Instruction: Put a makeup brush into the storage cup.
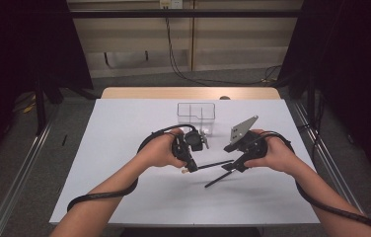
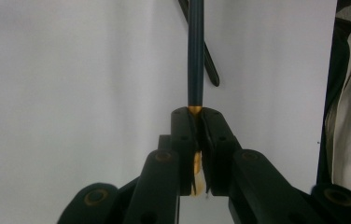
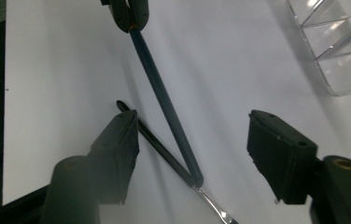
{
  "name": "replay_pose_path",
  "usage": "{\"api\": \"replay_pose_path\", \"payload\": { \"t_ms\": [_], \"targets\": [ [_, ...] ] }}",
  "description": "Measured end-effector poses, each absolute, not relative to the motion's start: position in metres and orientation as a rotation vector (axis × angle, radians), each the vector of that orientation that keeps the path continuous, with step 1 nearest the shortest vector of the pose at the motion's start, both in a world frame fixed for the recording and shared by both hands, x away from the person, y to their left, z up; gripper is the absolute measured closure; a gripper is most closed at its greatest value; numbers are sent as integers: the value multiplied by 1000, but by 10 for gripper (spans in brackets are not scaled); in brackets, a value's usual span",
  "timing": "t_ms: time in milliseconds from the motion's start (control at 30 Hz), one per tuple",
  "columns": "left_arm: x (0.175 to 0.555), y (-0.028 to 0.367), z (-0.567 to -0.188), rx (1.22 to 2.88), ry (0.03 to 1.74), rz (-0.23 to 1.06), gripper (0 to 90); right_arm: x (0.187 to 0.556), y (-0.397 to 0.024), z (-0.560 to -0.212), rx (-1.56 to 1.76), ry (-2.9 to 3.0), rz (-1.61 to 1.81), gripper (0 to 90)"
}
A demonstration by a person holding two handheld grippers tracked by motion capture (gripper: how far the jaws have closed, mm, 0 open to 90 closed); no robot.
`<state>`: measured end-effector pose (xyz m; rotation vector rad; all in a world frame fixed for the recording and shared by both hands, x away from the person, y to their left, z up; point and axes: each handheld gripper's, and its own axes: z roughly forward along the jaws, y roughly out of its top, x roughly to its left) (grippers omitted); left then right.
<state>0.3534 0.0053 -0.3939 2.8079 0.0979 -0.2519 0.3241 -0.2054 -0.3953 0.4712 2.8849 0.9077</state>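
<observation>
Over the table | left tool (image 2: 196, 128) clamps pen (image 2: 195, 56) | right tool (image 3: 192, 154) agape

The pen (image 2: 195, 51) is dark teal with a gold band at its clamped end; the second pen (image 3: 157, 142) is black. The bench (image 1: 124, 148) is plain white; both tools, left (image 1: 189, 153) and right (image 1: 235, 160), are black; the box (image 1: 197, 116) is clear.

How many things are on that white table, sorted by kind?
Dark pens or sticks: 2, one held in the left tongs as pen, the other lying pen.
Clear plastic box: 1.
Total: 3.
</observation>
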Motion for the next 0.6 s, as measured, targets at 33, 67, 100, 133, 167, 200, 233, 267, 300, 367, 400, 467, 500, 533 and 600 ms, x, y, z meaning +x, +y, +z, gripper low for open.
{"api": "replay_pose_path", "payload": {
  "t_ms": [33,67,100,133,167,200,233,267,300,367,400,467,500,533,600],
  "targets": [
    [353,5,-394,2807,102,-257,844,324,-205,-395,474,2883,910,373],
    [353,5,-394,2810,99,-257,844,325,-204,-395,468,2886,904,380],
    [353,5,-394,2809,98,-257,844,326,-203,-395,466,2886,901,395],
    [353,5,-394,2805,97,-262,844,326,-202,-395,463,2891,898,432],
    [353,5,-394,2806,97,-267,844,327,-202,-395,453,2898,900,459],
    [352,4,-394,2805,101,-261,844,327,-201,-394,456,2908,898,466],
    [352,4,-394,2802,106,-261,844,328,-199,-394,449,2907,891,466],
    [352,4,-394,2799,100,-248,844,328,-199,-394,443,2905,889,478],
    [352,4,-394,2797,102,-248,844,329,-197,-393,433,2910,883,494],
    [353,4,-393,2799,93,-250,844,329,-195,-393,405,2916,884,542],
    [352,4,-393,2799,100,-256,844,329,-194,-393,391,2923,883,549],
    [353,3,-392,2804,84,-257,844,329,-191,-394,363,2939,863,580],
    [352,3,-392,2805,83,-262,844,328,-190,-395,358,2945,859,597],
    [352,3,-392,2799,85,-260,844,328,-188,-396,345,2952,848,614],
    [351,3,-393,2792,91,-265,844,327,-187,-398,334,2961,862,630]
  ]
}}
